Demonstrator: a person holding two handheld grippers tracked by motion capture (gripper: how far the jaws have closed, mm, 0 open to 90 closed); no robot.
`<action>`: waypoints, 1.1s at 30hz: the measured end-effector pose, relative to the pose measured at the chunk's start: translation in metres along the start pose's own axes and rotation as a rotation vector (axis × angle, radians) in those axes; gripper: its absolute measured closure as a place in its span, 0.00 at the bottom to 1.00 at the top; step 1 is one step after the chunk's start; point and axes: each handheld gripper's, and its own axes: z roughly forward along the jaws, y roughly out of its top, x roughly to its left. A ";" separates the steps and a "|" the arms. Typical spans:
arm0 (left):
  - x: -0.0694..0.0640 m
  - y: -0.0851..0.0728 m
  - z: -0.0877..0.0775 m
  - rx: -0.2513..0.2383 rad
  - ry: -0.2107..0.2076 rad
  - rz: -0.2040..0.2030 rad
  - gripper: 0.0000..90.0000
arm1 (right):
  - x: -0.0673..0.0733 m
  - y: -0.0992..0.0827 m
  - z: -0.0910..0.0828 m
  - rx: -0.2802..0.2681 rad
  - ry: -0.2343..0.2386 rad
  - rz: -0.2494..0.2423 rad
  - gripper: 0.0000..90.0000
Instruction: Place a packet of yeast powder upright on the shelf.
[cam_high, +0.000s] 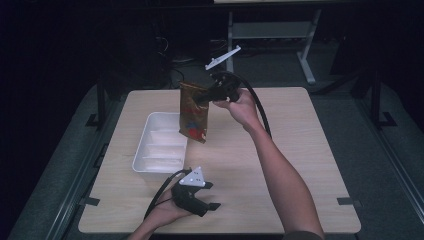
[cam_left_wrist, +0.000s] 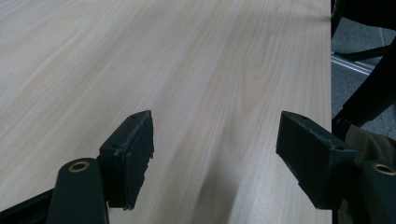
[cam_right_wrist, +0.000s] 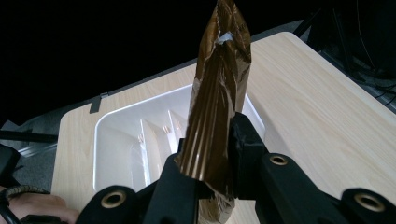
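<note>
A brown foil snack bag hangs in the air over the right end of a white divided tray. My right gripper is shut on the bag's upper edge. In the right gripper view the bag stands pinched between the two black jaws, with the tray beyond it. My left gripper rests low near the table's front edge, jaws spread wide. The left gripper view has its fingertips apart over bare wood, my left gripper holding nothing.
The tray has several narrow compartments that look empty. The wooden table has free room to the right of the tray. Table legs and dark floor lie behind the far edge.
</note>
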 end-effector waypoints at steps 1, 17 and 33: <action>0.000 0.000 0.000 0.001 -0.001 -0.001 0.30 | 0.001 0.002 0.001 0.004 0.001 -0.004 0.90; 0.001 -0.001 -0.002 -0.001 0.001 0.000 0.30 | 0.005 0.019 0.020 0.011 0.027 -0.031 0.91; 0.002 -0.001 -0.003 -0.003 0.001 0.002 0.30 | 0.009 0.036 0.040 0.024 0.045 -0.050 0.91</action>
